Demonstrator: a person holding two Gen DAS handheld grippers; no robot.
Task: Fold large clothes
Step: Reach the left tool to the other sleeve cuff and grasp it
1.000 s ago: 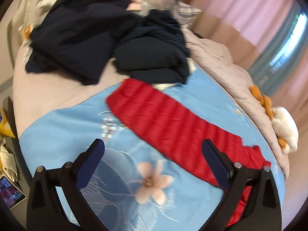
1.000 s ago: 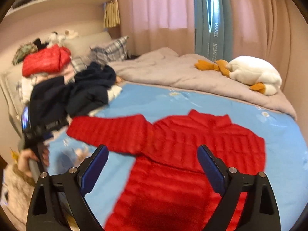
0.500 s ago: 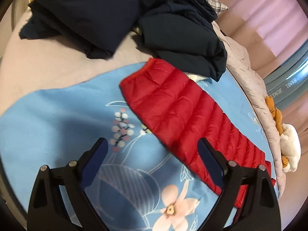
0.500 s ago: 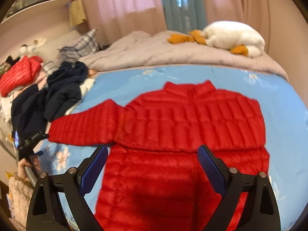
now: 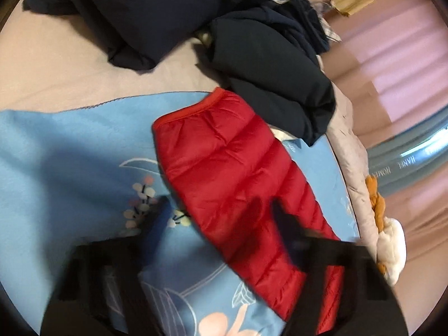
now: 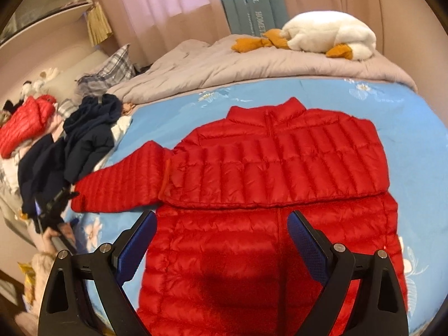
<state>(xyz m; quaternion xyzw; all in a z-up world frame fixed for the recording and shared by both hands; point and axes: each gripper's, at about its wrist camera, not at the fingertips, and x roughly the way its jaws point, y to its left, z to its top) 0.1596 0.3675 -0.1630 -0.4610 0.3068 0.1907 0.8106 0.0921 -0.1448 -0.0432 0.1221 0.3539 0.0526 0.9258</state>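
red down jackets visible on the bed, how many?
2. One red down jacket is spread on the blue floral sheet under the right gripper; the other is bunched at far left by the headboard. More could be buried under the dark clothes pile.

White lettering is showing on the blue-grey curtain point(image 6: 253, 2) at the far window, reading "HANEL HOMET", its end running out of sight.

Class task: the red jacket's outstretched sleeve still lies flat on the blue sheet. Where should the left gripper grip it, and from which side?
Probably at the sleeve's cuff, its free end. The sleeve lies flat, so the left gripper would best slide in low from beyond the cuff, away from the navy clothes, and pinch the hem.
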